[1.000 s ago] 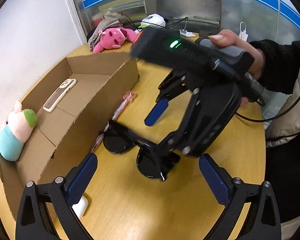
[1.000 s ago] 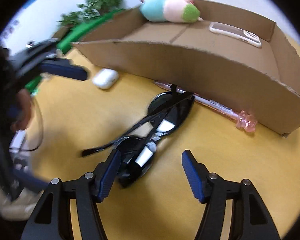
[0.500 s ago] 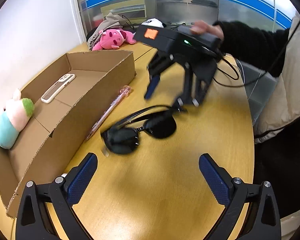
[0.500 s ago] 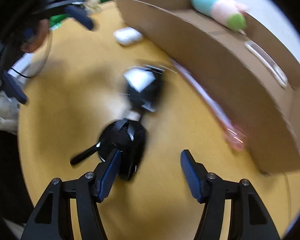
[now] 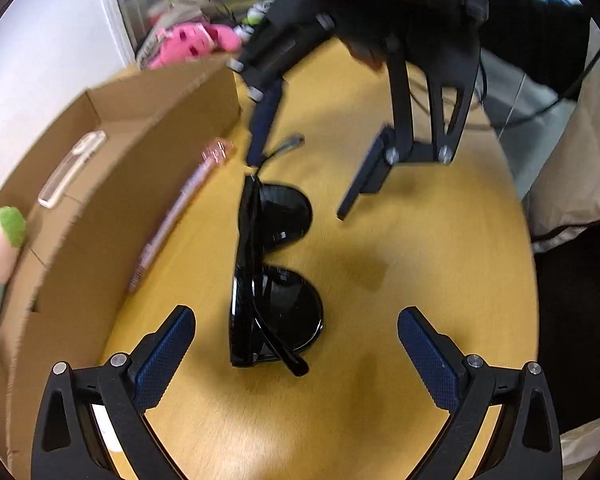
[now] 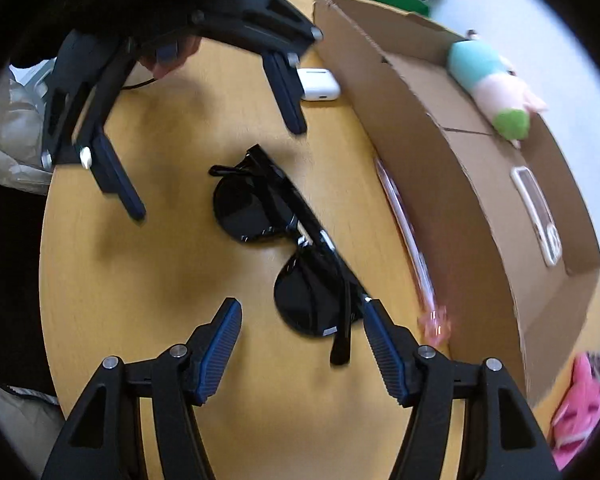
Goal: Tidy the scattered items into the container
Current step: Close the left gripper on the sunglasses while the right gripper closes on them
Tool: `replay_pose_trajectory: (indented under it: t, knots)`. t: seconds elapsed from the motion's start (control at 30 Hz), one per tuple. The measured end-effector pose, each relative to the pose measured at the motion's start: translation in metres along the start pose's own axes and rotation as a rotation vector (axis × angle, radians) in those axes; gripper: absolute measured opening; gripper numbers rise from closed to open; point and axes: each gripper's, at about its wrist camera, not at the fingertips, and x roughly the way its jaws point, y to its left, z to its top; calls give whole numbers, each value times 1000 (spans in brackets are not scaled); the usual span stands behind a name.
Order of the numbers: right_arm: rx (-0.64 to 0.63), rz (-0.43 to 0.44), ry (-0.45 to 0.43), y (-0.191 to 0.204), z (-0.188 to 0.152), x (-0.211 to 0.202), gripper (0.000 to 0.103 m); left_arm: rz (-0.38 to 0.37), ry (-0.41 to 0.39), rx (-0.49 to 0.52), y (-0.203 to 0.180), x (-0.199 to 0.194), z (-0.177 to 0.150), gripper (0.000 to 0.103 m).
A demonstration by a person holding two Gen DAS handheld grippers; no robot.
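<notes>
Sunglasses (image 5: pixel 276 276) lie on the table (image 5: pixel 400 264) beside the box (image 5: pixel 112 216).

Your left wrist camera looks steeply down along its own fingers onto the yellow table (image 5: pixel 420 280), close in, with the sunglasses (image 5: pixel 274 276) at centre frame and the cardboard box (image 5: pixel 100 184) along the left edge. Your right wrist camera looks down just as steeply and closely from the opposite side, so the box (image 6: pixel 460 184) fills its right. Both views share the sunglasses (image 6: pixel 284 240), the box, and each shows the other gripper in its upper part.

no legible text, signs too blurred
</notes>
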Motion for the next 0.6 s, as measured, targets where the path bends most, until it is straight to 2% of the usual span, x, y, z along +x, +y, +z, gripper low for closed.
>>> replay_pose_trajectory:
  t: [0.07, 0.13, 0.23, 0.33, 0.4, 0.47, 0.53, 0.6]
  knots:
    - [-81, 45, -6, -2, 8, 1, 63, -1, 36, 17, 0, 10, -2, 90]
    - [-187, 90, 34, -1, 12, 7, 63, -34, 39, 11, 3, 12, -3, 87]
    - [-268, 122, 102, -8, 17, 24, 64, -64, 42, 3, 8, 12, -2, 87]
    - [-279, 155, 143, -21, 19, 40, 66, -75, 37, 14, 13, 9, -2, 81]
    - [-266, 209, 147, -26, 21, 44, 68, -79, 37, 21, 16, 6, -2, 68]
    - [-285, 232, 145, -23, 20, 44, 70, -84, 39, 23, 21, 5, -2, 59]
    - [-312, 234, 142, -19, 18, 42, 67, -93, 42, 39, 21, 5, -2, 59]
    - [-299, 233, 130, -21, 18, 39, 56, -98, 43, 57, 19, 4, -1, 59]
